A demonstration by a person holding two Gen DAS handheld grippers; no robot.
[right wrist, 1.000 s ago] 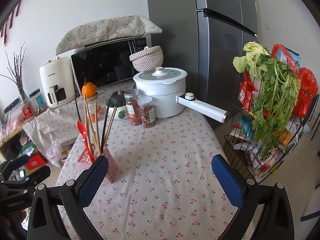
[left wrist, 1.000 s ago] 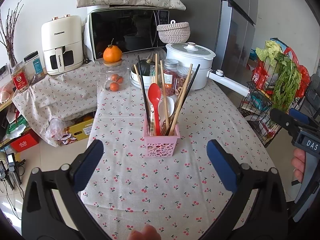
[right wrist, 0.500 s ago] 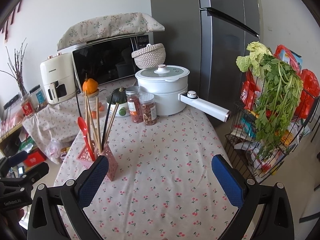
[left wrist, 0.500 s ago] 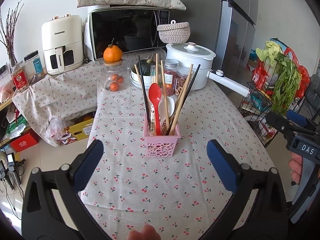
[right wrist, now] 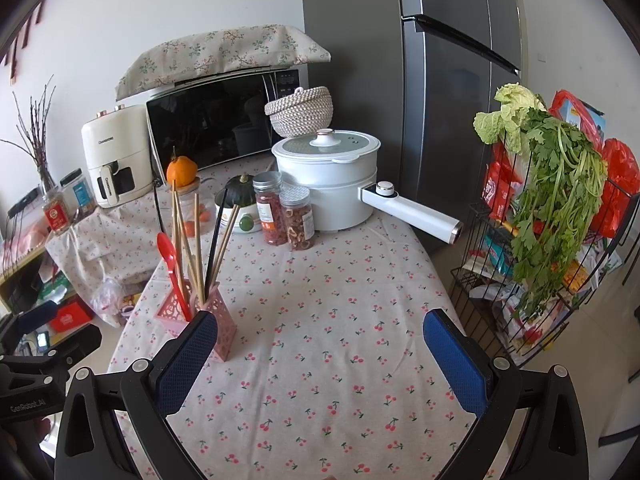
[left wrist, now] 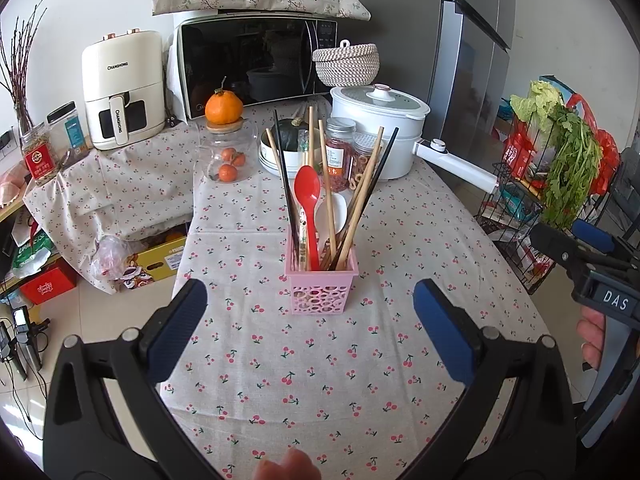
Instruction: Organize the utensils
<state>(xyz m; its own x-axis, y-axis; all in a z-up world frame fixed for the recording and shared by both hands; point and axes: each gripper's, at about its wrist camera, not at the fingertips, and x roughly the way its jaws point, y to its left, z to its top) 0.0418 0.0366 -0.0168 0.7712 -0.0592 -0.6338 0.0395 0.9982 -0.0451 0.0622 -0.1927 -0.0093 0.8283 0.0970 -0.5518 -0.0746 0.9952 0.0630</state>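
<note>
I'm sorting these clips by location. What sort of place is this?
Most likely a home kitchen or dining corner. A microwave and an air fryer stand at the back, a tall grey fridge rises beside the cherry-print table, and a wire rack of greens sits to the right.

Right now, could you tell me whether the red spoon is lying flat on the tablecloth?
No, the red spoon stands upright in the pink utensil holder among the chopsticks.
</note>
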